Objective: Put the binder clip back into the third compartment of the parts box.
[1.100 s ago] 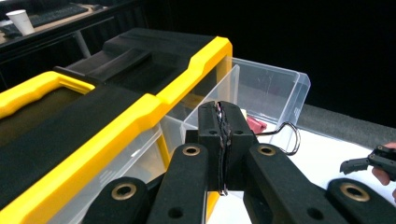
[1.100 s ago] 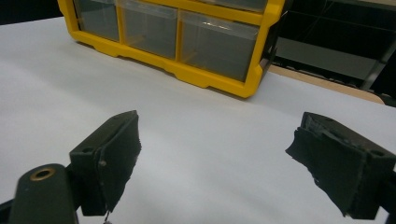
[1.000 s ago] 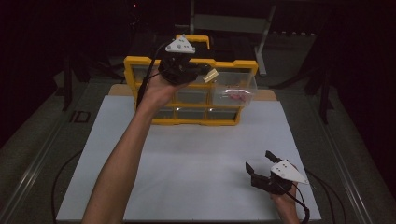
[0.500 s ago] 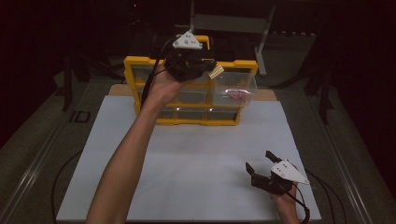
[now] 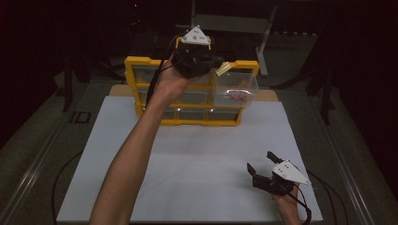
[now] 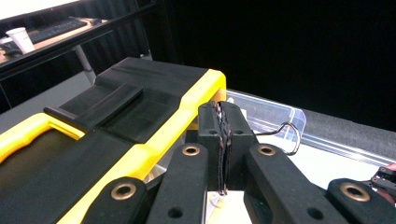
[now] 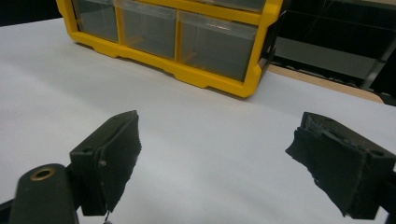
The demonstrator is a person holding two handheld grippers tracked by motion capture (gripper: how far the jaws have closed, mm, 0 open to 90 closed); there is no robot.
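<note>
Two grippers, one busy: the left gripper is raised over the yellow organizer, its jaws pressed together on a small metal hook with a pale tag, just above the pulled-out clear drawer; bring the hook low over the drawer's middle before letting go, so it drops inside rather than on the rim; the right gripper rests spread wide on the white mat, well apart.

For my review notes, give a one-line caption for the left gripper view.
Shut hand-held gripper pinches a thin wire hook above the yellow-and-black plastic drawer organizer.
</note>
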